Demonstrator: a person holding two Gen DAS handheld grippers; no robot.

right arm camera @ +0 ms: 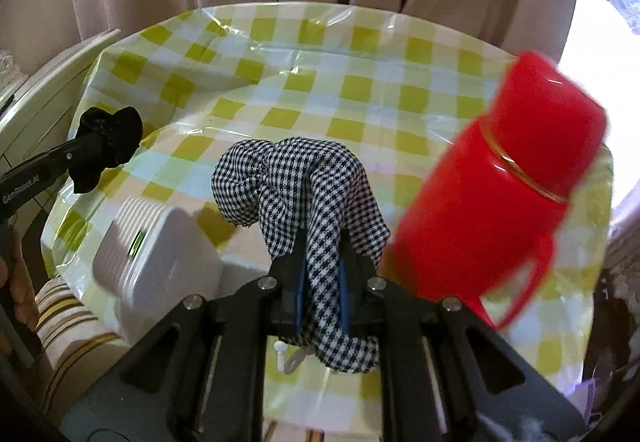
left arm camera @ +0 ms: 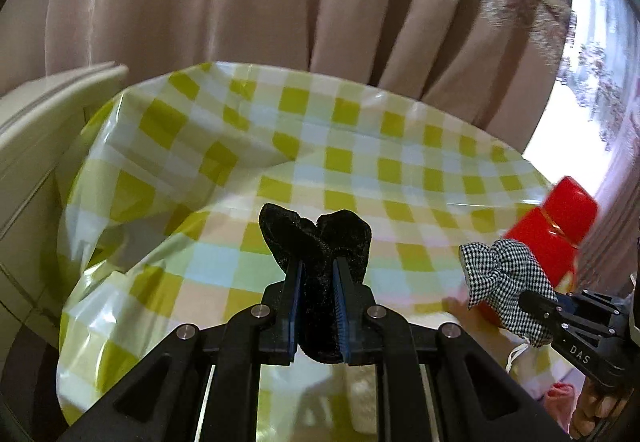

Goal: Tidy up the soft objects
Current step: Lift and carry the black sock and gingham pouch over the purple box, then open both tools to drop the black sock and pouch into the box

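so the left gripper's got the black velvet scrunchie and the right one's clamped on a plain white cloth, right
Not quite. The left gripper does hold the black velvet scrunchie, but the right gripper is clamped on a black-and-white houndstooth cloth, not a plain white one. The right wrist view shows the pattern clearly.

My left gripper (left arm camera: 318,266) is a black frame: two slim fingers lined with ribbed blue pads (left arm camera: 343,316), carried on angled link arms pinned by round silver screws (left arm camera: 260,309). Triangular cut-outs lighten the outer arms nearest the camera, and pale rails run between the arms. Seen from the right wrist, its side bears white lettering, blurred, beginning "Gen". My right gripper (right arm camera: 322,242) has the same build, with blue pads (right arm camera: 301,292) and silver screws (right arm camera: 267,282). From the left wrist, its black handle carries the white letters "DAS" just behind the linkage. My hand (left arm camera: 596,408) shows below those letters, no sleeve visible.
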